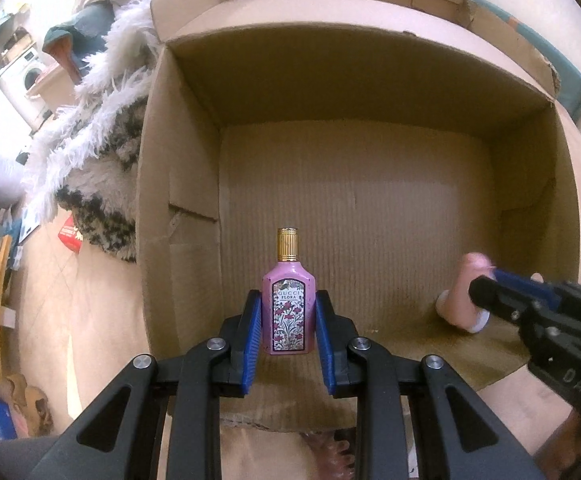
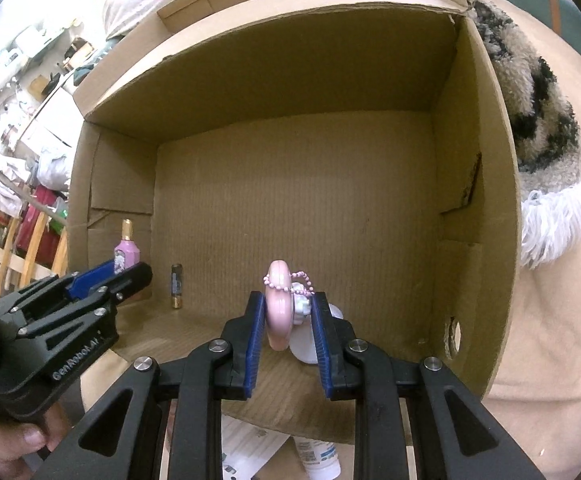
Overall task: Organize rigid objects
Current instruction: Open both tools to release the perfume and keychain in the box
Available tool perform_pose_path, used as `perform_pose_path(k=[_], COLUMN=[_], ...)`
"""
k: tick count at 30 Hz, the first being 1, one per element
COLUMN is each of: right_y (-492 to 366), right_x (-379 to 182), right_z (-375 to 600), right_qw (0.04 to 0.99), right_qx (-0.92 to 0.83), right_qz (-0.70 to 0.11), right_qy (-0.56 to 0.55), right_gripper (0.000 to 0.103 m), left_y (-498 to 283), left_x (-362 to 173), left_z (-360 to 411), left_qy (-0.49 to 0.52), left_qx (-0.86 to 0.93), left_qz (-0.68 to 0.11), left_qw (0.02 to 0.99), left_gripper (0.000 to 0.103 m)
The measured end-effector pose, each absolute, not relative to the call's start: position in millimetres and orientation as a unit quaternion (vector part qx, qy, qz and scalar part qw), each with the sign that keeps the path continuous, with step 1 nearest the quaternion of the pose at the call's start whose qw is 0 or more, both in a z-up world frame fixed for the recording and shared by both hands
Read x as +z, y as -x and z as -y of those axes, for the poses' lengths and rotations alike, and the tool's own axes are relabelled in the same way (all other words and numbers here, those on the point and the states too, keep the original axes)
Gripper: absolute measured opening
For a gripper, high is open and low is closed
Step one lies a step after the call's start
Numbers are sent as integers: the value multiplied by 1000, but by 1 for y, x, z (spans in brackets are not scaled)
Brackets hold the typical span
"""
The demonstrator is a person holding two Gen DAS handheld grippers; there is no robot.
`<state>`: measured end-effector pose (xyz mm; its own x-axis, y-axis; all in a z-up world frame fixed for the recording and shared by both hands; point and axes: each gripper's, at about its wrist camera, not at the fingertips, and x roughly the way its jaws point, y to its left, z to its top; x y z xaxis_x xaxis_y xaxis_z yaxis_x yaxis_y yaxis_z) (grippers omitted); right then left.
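A pink perfume bottle with a gold cap and a floral label stands upright between the blue pads of my left gripper, which is shut on its sides. It sits low inside an open cardboard box. In the right wrist view my right gripper is shut on a pink ring-shaped toy with a bead chain and a white part behind it. The same toy shows at the right of the left wrist view, with the right gripper on it. The left gripper and the bottle appear by the box's left wall.
A battery stands upright on the box floor near the left wall. A fluffy grey and white rug lies beside the box. Paper and a white tube lie in front of the box. A hand holds the left gripper.
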<state>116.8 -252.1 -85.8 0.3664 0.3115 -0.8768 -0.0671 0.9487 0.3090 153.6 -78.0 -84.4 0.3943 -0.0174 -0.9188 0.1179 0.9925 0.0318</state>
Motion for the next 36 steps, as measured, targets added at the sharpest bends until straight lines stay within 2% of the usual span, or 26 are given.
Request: perform_pose_path(k=[4,5,7,8,9,13,17,23,36], right_y=[-116,-116,-115,-113,-112,-107,-99,-88,-90], right_x=[-79,-77,-71,-68,-64,-54,-52,-51,-46], right_z=[252,251,251,252,252,255,258,257,263], right_qw=[827,830,836,841,848,853,857,862,855], right_qx=[112,112,114,112,109,109,105,92,105], right_qz=[-540,-536,-525,-518,-508,-494,-485,-486,-485], right_qy=[-106,-106,-108,-107,-106,-124,-136,-109,-150], right_gripper=[26,28,41,62,72,73,91,92,92], left_y=[-150,-149,-147,-145,-143,-130,-117,-104,-106], left_x=[-83,-82,-77,-72,-66,-47,-42,-36,-43], left_z=[79,79,78,76,75,74,68,60,65], left_qy=[-52,-54,-48,-42,-39,-37,-18,49,21], left_qx=[-38,-38,-38,-36,-36,-22,1,63,112], left_qz=[-544,-544,-544,-540,-532,-510,-503,-520,-530], left_qw=[836,837,837,840,845,859,864,850,840], left_gripper=[23,27,46,59,63,65,66,66,66])
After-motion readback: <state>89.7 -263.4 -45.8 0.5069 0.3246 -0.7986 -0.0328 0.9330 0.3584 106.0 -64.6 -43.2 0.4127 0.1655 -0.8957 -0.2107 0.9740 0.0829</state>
